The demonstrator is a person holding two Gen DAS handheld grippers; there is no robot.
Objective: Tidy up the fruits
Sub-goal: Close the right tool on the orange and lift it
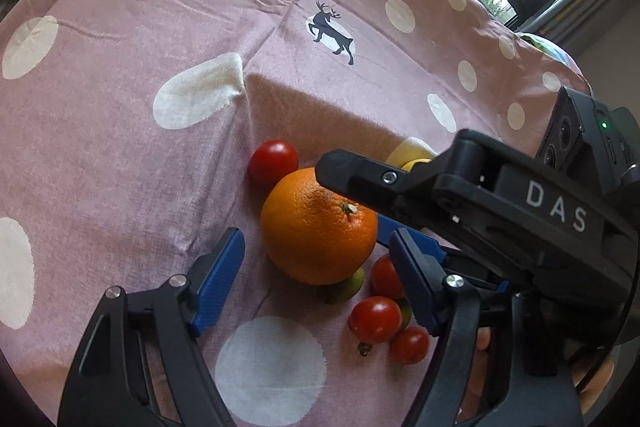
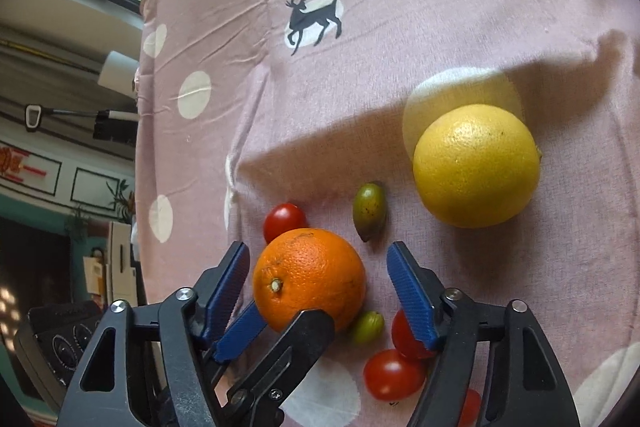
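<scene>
Straddling the orange (image 2: 309, 277), both claws seemingly not yet gripping

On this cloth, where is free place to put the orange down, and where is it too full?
Free: the pink cloth around the deer print, beyond the fruit, and the stretch left of the orange in the left wrist view. Crowded: the orange, red tomatoes, green fruits and yellow citrus cluster near both grippers.

Cloth, peel and plastic
Matt creased pink cloth (image 1: 120, 147); dimpled orange (image 1: 318, 227); glossy smooth tomatoes (image 1: 375, 319); ribbed blue plastic pads (image 2: 412, 295).
</scene>
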